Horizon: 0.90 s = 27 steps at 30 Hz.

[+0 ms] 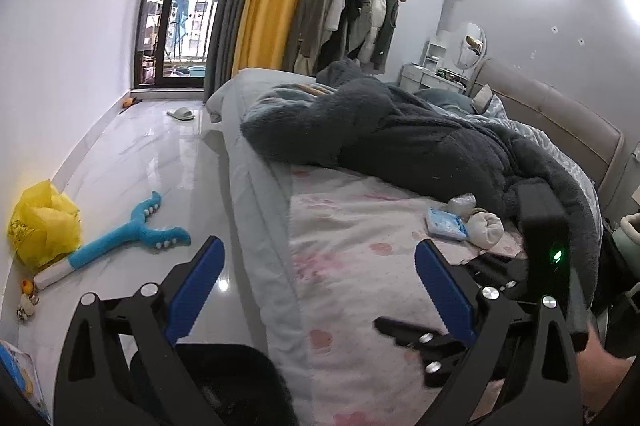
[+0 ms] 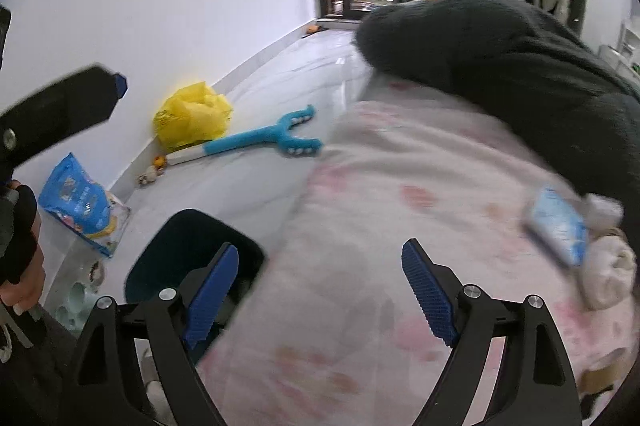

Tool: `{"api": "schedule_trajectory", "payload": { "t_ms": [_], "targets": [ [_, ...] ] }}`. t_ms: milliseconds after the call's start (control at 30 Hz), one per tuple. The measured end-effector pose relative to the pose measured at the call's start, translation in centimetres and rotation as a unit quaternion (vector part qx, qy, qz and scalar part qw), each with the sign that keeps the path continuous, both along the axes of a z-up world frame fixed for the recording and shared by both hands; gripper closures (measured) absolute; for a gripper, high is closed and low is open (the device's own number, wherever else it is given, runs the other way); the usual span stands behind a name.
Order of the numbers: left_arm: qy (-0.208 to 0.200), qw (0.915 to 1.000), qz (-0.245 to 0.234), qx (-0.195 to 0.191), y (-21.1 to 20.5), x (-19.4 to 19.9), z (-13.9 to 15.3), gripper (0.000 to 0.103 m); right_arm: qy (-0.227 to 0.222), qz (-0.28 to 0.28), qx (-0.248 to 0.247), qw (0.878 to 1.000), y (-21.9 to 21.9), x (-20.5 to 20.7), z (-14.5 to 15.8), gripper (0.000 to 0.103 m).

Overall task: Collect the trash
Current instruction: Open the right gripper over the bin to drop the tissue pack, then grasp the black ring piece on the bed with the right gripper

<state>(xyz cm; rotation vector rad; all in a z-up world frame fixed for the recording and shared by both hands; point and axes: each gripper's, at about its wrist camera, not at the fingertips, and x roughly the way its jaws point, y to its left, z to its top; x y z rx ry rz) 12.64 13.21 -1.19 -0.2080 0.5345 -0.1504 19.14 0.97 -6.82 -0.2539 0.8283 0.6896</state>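
Observation:
My left gripper (image 1: 320,258) is open above the edge of the bed (image 1: 360,266), with nothing between its blue pads. My right gripper (image 2: 322,270) is open too and empty over the pink-patterned sheet (image 2: 400,186). A dark bin (image 2: 188,246) stands on the floor beside the bed, under the right gripper's left finger. It also shows as a dark bin (image 1: 208,378) at the bottom of the left wrist view. On the sheet lie a blue tissue pack (image 1: 446,224), a crumpled white wad (image 1: 462,204) and a rolled white cloth (image 1: 486,228), all to the right of both grippers.
A yellow plastic bag (image 1: 44,222), a blue plush toy (image 1: 132,226) and small scraps (image 1: 26,294) lie on the floor by the wall. A blue snack bag (image 2: 80,202) leans there too. A dark fleece blanket (image 1: 400,130) covers the far part of the bed.

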Motion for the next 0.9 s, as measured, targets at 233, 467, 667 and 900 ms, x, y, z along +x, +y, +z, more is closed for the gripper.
{"api": "schedule_trajectory", "payload": {
  "t_ms": [233,467,667,900],
  "targets": [
    [0.015,0.9996,-0.023,0.001,-2.9,1.4,-1.2,0.006,-0.018,-0.043,-0.005,0.999,-5.8,1.3,0.9,0.018],
    [0.018,0.9988,-0.043,0.01,-6.4,1.9,-1.6,0.006,-0.026,-0.088,0.001,0.996,-11.9,2.1,1.4,0.018],
    [0.024,0.9982,-0.055,0.001,-8.5,2.7,-1.8,0.006,-0.04,-0.114,0.008,0.993,-15.9,2.2,1.8,0.018],
    [0.029,0.9973,-0.067,-0.007,-11.1,3.5,-2.1,0.006,-0.042,-0.136,0.005,0.99,-19.9,2.3,1.3,0.017]
  ]
}}
